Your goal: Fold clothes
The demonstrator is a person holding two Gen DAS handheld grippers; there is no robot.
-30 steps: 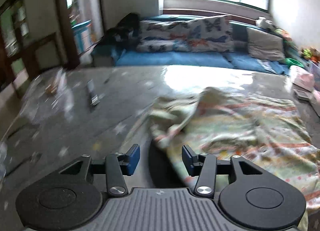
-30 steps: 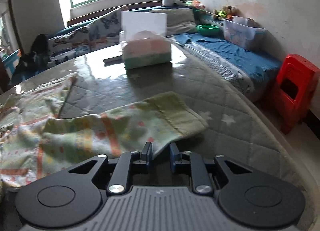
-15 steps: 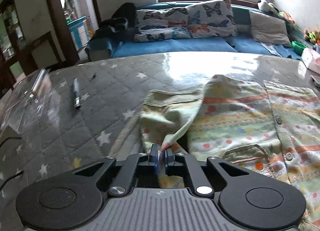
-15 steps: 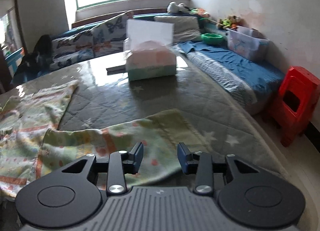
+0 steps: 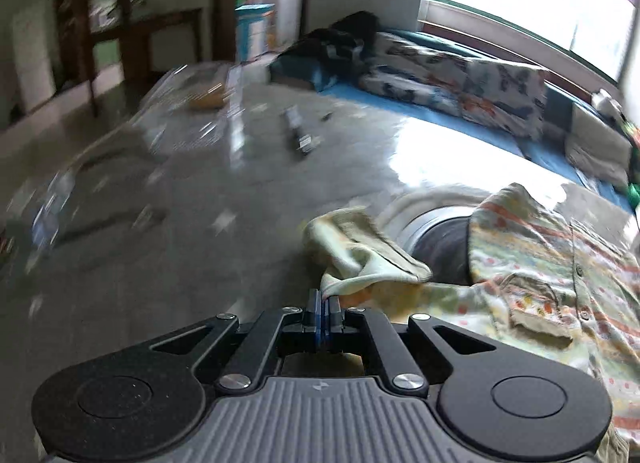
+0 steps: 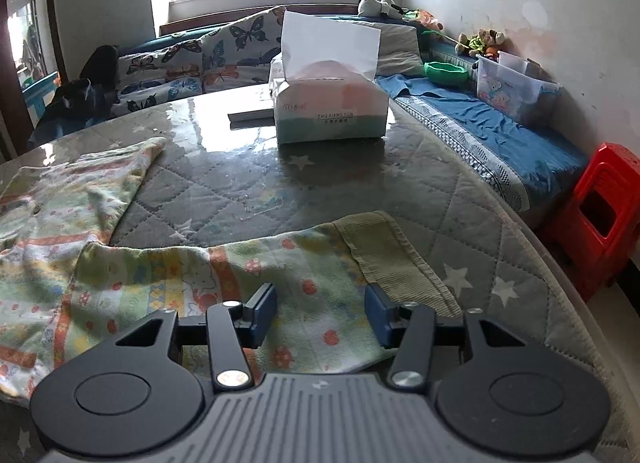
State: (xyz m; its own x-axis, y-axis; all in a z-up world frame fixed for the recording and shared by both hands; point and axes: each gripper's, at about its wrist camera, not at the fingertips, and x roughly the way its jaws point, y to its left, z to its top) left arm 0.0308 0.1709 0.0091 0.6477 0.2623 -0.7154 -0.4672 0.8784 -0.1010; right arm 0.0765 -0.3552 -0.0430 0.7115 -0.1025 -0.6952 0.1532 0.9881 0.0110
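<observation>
- My left gripper (image 5: 324, 305) is squeezed all the way shut on a bit of the shirt (image 5: 532, 263).
- The bit it holds is the end of a sleeve (image 5: 360, 259), and the sleeve is bunched up and lifted a little off the table (image 5: 180, 263).
- The rest of the shirt lies flat to the right of my left gripper, with its buttons and a small pocket (image 5: 536, 303) facing up.
- The shirt is pale green and yellow with orange stripes and little red dots.
- My left view is blurry, so the small things far off on the table are hard to make out.
- My right gripper (image 6: 320, 317) has its jaws apart, and they are opening wider.
- The other sleeve (image 6: 304, 275) lies flat on the table under my right gripper. It sits between the two blue pads (image 6: 264, 313), but the pads do not press on it.
- That sleeve ends in a plain green cuff (image 6: 392, 259), just past my right pad.
- The table has a grey quilted cover (image 6: 248, 199) with white stars, under a shiny clear sheet.
- A tissue box (image 6: 332, 111) stands farther back on the table, well apart from the shirt, with a white tissue (image 6: 328, 47) sticking up.
- Behind the table is a blue couch with butterfly pillows (image 6: 200, 63).
- A red plastic stool (image 6: 600, 215) is on the floor at the right.
</observation>
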